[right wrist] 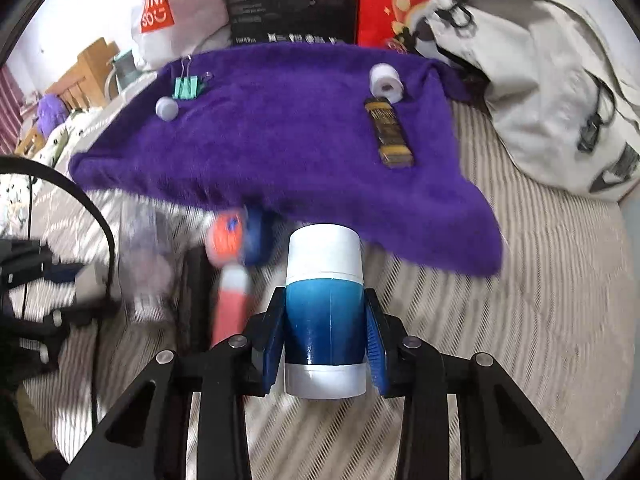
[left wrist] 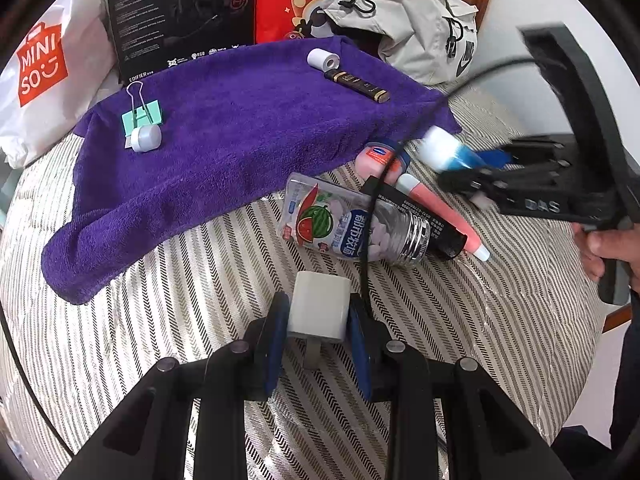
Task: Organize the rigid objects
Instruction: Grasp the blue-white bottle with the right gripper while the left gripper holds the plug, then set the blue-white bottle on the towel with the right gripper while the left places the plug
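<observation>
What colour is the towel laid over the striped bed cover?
Purple towel; clearest in the right wrist view.

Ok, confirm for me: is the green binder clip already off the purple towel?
No, the green binder clip lies on the purple towel, beside a small white cap.

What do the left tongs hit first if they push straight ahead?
Probably the clear candy bottle, lying on its side just past the white block held in the left tongs. The gap between them looks short, but fisheye depth is unclear.
</observation>
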`<state>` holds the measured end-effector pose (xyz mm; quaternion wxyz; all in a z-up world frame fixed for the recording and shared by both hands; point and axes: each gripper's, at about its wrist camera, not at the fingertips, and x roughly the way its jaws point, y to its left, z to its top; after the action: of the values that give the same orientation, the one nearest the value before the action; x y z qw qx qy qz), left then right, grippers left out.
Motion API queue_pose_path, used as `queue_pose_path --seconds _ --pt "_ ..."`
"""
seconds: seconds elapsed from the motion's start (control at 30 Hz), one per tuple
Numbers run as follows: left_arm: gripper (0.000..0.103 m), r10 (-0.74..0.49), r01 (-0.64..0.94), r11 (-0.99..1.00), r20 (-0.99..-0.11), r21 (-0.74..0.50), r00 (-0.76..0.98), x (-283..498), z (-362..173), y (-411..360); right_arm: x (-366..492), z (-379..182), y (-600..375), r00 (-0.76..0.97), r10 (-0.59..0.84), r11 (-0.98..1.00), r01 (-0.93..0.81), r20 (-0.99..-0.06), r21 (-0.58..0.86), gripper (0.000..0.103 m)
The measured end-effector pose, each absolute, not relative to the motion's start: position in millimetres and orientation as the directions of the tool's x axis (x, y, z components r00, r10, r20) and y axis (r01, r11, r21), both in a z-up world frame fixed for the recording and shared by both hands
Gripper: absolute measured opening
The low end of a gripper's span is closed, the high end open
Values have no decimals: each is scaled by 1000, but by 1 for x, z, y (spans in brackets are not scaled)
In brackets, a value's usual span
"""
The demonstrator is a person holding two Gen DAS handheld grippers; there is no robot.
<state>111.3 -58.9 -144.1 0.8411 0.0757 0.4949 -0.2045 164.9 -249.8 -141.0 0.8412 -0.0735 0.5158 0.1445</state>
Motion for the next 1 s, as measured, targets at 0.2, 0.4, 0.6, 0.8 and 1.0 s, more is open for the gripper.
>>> queue_pose_path --seconds 0.2,0.4,0.6,0.8,1.0 --pt "28 -254 419 906 -865 -56 433 109 -143 -61 147 -144 -263 435 131 958 -287 -891 1 36" --pt "28 -223 413 910 -862 -18 454 107 -144 -67 144 -145 -265 459 131 959 -284 -879 -5 36" --pt "27 -256 378 922 -863 -83 436 109 -142 -53 141 -137 -270 434 218 949 -303 -874 86 36" --pt "27 -265 332 936 -857 -118 443 110 -137 -31 136 -126 -269 430 268 938 -323 -862 130 36" --pt "27 -259 290 948 -845 -130 468 115 -125 -13 141 -118 -265 432 302 926 -346 -850 153 36"
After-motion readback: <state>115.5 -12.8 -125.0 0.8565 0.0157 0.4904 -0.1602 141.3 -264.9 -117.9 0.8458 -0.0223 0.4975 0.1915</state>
